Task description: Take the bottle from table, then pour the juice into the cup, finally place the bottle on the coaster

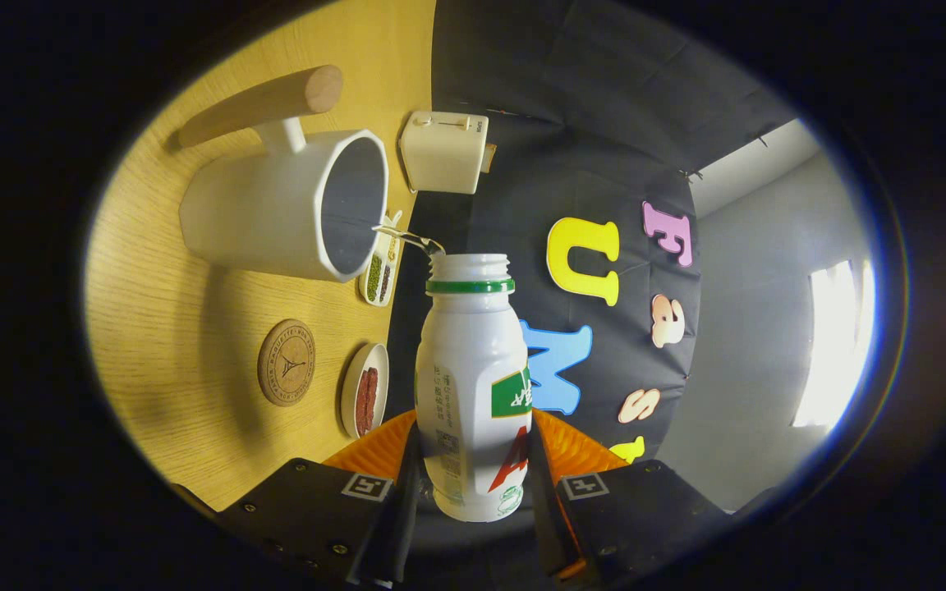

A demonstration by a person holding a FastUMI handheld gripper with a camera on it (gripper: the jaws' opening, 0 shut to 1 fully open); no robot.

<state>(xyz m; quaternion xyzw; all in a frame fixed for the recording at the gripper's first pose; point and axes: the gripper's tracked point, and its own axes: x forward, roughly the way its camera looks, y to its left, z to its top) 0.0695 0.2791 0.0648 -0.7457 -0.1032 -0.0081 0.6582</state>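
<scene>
The fingers (pixel 420 472) clamp both sides of the white bottle (pixel 473 386), uncapped, with a green neck ring and a green-and-red label whose writing is too small to read. A thin stream runs from its mouth toward the white cup (pixel 276 205) with a wooden handle. A round cork coaster (pixel 286 362) with a stamped emblem lies on the wooden table (pixel 169 328).

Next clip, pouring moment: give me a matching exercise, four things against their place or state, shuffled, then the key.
Things:
1. bottle
2. cup
3. coaster
4. toaster

Places or states:
A. bare on the table, nothing on it
B. clamped between the gripper fingers, cap off
C. against the booth wall, beyond the cup
D. wooden handle, liquid streaming into its mouth

Pairs: 1-B, 2-D, 3-A, 4-C
</scene>
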